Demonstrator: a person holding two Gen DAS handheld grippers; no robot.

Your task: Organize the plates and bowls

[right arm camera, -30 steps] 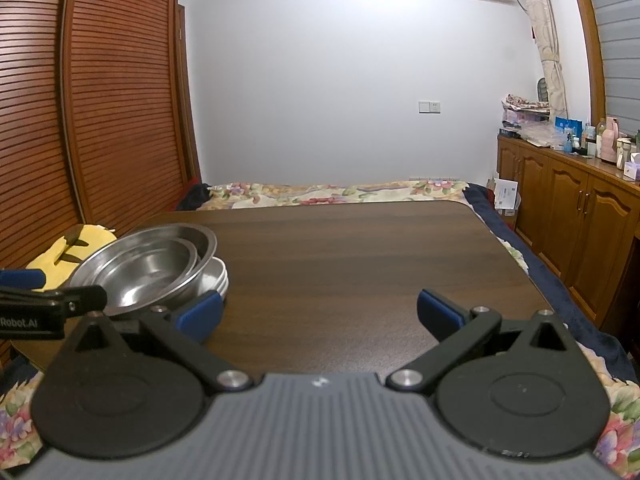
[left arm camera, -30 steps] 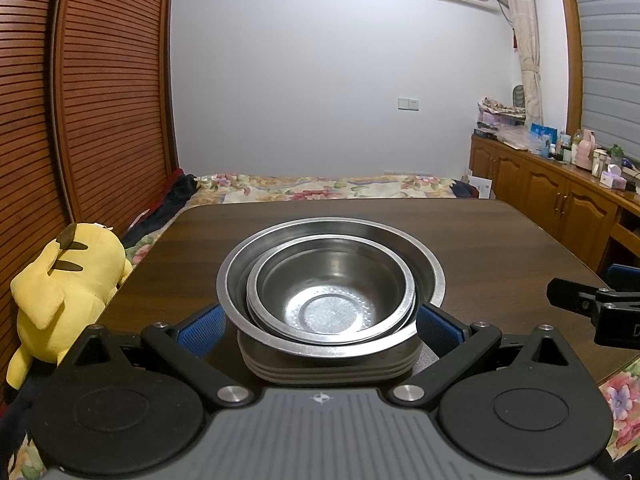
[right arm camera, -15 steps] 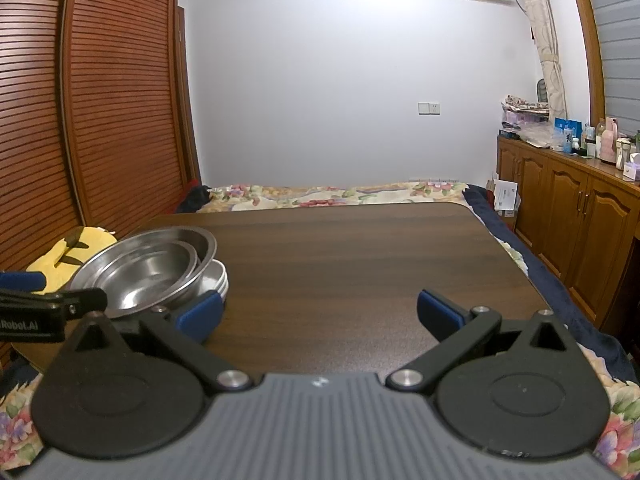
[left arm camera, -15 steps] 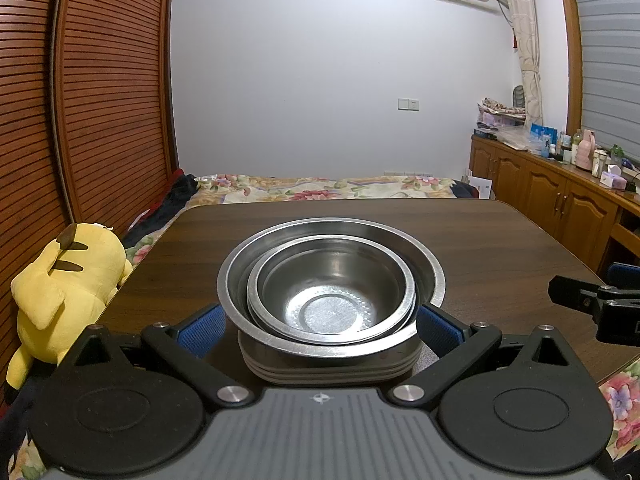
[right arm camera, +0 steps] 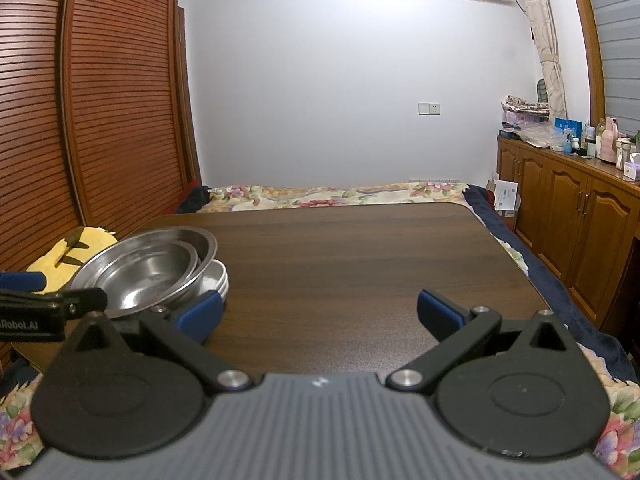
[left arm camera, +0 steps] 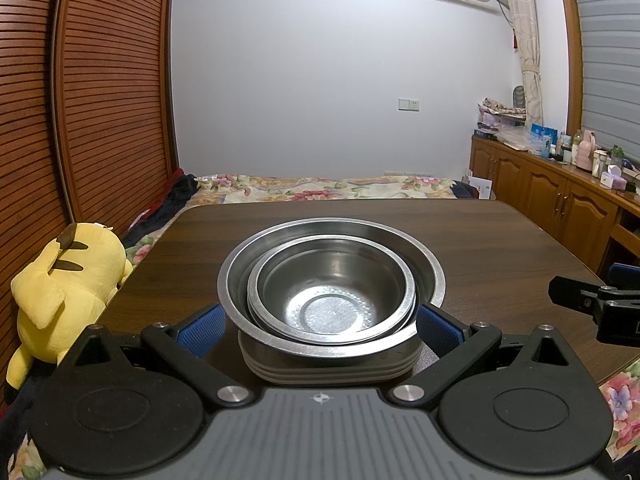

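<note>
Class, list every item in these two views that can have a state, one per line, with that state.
small steel bowl: upright, empty, nested in the large one
large steel bowl: upright, on the plates
white plates: stacked on the table
left gripper: jaws open, flanking the stack
right gripper: jaws open, empty
cabinet doors: closed

White lettering "Robot.AI" stands on the black body of the left tongs [right arm camera: 36,322], seen at the left edge of the right wrist view; its start is cut off by the frame. Packaging on the far sideboard [right arm camera: 568,168] carries print too small to read.
</note>
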